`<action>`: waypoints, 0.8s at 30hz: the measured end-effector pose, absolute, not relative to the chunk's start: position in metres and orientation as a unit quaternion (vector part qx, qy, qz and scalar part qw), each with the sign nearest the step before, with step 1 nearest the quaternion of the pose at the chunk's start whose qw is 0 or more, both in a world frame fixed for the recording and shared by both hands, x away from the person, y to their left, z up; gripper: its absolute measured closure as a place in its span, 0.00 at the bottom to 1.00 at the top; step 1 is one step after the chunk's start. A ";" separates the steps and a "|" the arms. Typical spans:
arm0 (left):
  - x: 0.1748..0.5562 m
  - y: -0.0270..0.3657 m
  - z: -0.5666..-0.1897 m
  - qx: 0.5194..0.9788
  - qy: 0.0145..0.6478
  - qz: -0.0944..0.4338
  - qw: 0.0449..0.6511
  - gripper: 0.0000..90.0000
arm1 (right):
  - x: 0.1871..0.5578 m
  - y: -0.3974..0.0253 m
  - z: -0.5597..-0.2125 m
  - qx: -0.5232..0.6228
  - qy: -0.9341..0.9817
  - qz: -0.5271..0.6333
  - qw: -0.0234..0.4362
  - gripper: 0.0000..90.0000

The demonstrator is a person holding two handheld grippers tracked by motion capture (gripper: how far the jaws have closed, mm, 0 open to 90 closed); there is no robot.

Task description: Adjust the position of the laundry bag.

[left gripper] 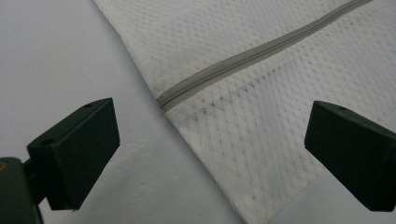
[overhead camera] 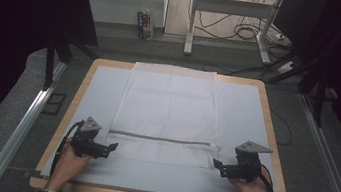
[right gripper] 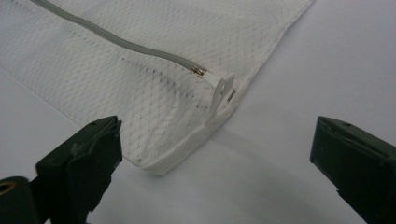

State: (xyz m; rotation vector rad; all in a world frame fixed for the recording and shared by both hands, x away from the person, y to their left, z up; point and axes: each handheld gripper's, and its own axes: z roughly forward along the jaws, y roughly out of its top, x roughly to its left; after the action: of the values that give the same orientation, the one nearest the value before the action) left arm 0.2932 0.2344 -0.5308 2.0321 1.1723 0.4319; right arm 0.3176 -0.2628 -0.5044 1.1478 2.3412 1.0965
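One white mesh laundry bag [overhead camera: 169, 111] laid flat, just the one. One grey zipper [overhead camera: 162, 138] running across it, and one white pull tab [right gripper: 223, 91] at its end in the right gripper view. Two grippers down at the near edge: left gripper [overhead camera: 112, 147], right gripper [overhead camera: 215, 164], each with two black jaws standing wide apart, so four jaws counted. Two hands behind them, a left hand [overhead camera: 68, 162] and a right hand [overhead camera: 254, 190]. One pale mat [overhead camera: 247, 112] over one wooden table [overhead camera: 270, 121]. Beyond the table, one metal desk frame [overhead camera: 230, 13] with two legs, and one small carton [overhead camera: 144, 24] on the floor.
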 end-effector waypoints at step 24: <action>0.345 0.228 -0.526 0.786 0.476 0.197 0.343 0.28 | 0.366 -0.247 -0.495 0.415 0.813 0.368 0.175 0.53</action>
State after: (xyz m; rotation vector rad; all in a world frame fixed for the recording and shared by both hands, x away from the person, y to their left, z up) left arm 0.3449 0.2284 -0.5258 2.0422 1.2359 0.5120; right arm 0.3660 -0.2465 -0.4952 1.1759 2.3038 1.0439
